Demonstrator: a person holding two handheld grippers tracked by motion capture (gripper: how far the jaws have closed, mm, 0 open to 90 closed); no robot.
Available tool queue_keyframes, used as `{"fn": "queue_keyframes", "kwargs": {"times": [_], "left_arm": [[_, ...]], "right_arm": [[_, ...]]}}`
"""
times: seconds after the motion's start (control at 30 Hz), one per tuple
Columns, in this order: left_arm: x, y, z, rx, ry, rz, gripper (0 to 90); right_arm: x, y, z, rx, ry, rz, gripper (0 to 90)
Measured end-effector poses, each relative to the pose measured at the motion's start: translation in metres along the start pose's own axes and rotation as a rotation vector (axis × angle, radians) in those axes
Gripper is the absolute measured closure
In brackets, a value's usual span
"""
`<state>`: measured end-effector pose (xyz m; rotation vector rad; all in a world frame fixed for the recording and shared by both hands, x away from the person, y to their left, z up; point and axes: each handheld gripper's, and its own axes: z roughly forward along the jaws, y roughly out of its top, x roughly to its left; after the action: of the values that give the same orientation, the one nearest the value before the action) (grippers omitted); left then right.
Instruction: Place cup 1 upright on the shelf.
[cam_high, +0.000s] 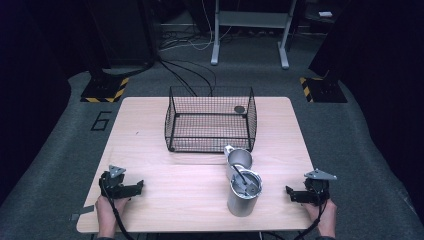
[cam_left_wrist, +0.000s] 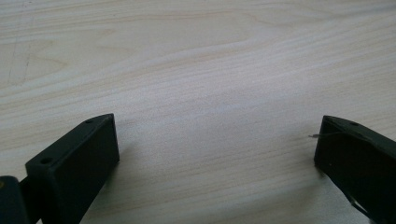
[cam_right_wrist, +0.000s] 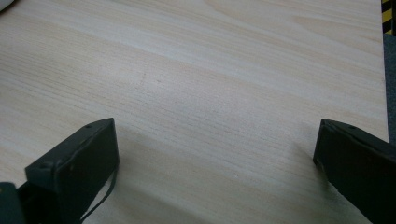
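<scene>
Both my grippers rest on the near tabletop (cam_high: 165, 175), fingers apart, holding nothing.
Between left gripper (cam_high: 134, 188) and right gripper (cam_high: 295, 194) stands a metal canister (cam_high: 243, 195); its contents are unclear. Beyond, a second cup (cam_high: 239, 159), partly hidden, then the wire basket (cam_high: 210, 120).

A light wooden table (cam_high: 150, 150) stands on grey carpet (cam_high: 50, 165), which bears a dark numeral 6 marking (cam_high: 102, 120) just left of the table. Two black stands with yellow-black hazard-striped bases sit at far left (cam_high: 104, 91) and far right (cam_high: 322, 89). A grey metal frame (cam_high: 250, 30) stands at the far centre, with cables (cam_high: 192, 70) trailing across the floor. The surroundings are dark, the tabletop lit
</scene>
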<state>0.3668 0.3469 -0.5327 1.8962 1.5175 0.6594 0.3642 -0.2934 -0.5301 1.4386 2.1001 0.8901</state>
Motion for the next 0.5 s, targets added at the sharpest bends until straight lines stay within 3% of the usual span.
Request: {"fn": "queue_keyframes", "kwargs": {"times": [0.5], "left_arm": [[0.0002,0.0004,-0.0006,0.008,-0.006,0.004,0.0]], "right_arm": [[0.0002,-0.0001,-0.0001,-0.001,0.001,-0.002,0.0]]}}
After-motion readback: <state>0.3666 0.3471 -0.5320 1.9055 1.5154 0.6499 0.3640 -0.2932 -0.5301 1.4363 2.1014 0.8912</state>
